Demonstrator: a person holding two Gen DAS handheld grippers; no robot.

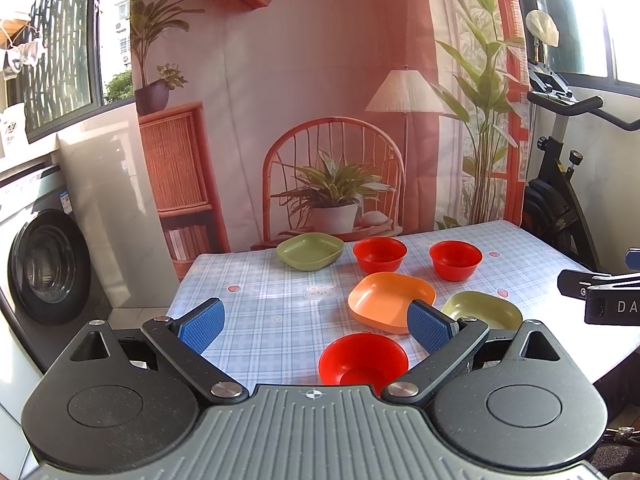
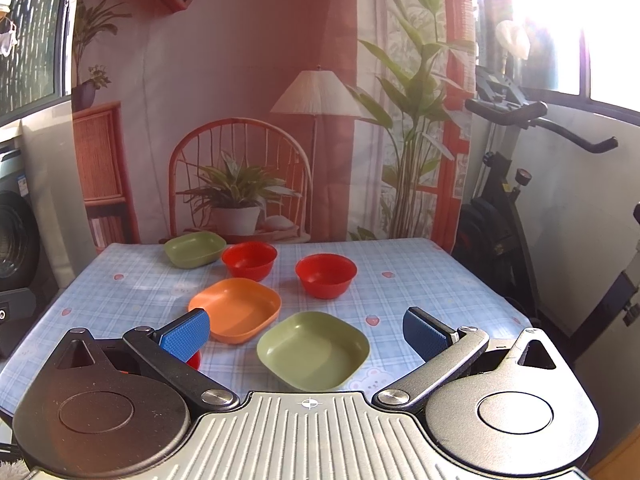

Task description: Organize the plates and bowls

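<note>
Both grippers hang over the near table edge, fingers spread wide, gripping nothing: the left gripper (image 1: pixel 316 322) above the near red bowl (image 1: pixel 363 359), the right gripper (image 2: pixel 306 332) above the near green plate (image 2: pixel 313 350). Every dish sits upright and empty on the checked tablecloth (image 2: pixel 420 292). Three red bowls, two green plates, one orange plate (image 2: pixel 235 309) in all. Beyond stand two red bowls (image 2: pixel 326 275) (image 2: pixel 249 260) and the far green plate (image 2: pixel 195 249).

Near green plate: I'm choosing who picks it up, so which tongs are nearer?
Right. The right tongs frame the near green plate head-on; the left tongs sit to its left, over the nearest red bowl.
</note>
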